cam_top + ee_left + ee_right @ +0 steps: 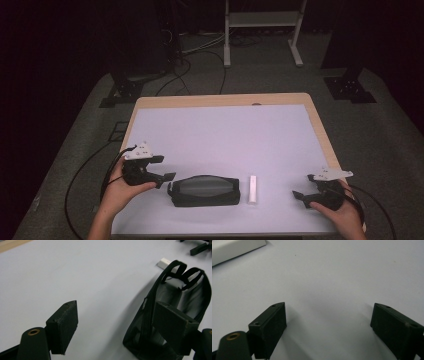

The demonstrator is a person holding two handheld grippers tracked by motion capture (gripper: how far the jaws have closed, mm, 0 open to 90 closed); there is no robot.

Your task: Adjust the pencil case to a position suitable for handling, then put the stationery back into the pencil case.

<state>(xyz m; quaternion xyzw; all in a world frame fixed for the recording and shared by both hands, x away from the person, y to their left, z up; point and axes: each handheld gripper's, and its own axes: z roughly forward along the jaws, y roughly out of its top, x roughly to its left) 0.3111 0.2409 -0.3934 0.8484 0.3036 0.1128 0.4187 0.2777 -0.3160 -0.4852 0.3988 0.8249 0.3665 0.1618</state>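
High view shows a black mesh pouch (204, 190) lying on its side near the front edge of the white surface (220, 135), with a small white block (253, 189) just beside its right end, apart from it. The left gripper (167, 177) sits at the pouch's left end, its tip close to the fabric; whether it touches cannot be told from above. The right gripper (298, 196) rests well to the right, apart from both the block and the pouch.

Judging from this layout, the work is at its start: an approach to the pouch, with nothing lifted or gripped yet. The block lies outside the pouch, so packing it in looks like the likely aim.

Left gripper view has the left gripper's jaws spread wide. One jaw stands over bare surface; the other overlaps the pouch's near end, in front of the mesh and a black edge band, but nothing is pinched between them. The pouch's loops and the white block appear beyond it.

Right gripper view has the right gripper's jaws spread wide as well, bare surface between them, holding nothing, with the block at the upper left corner.

The next move probably calls for the left jaws to close on the pouch's rim and steady it, while the right gripper travels left to the block.
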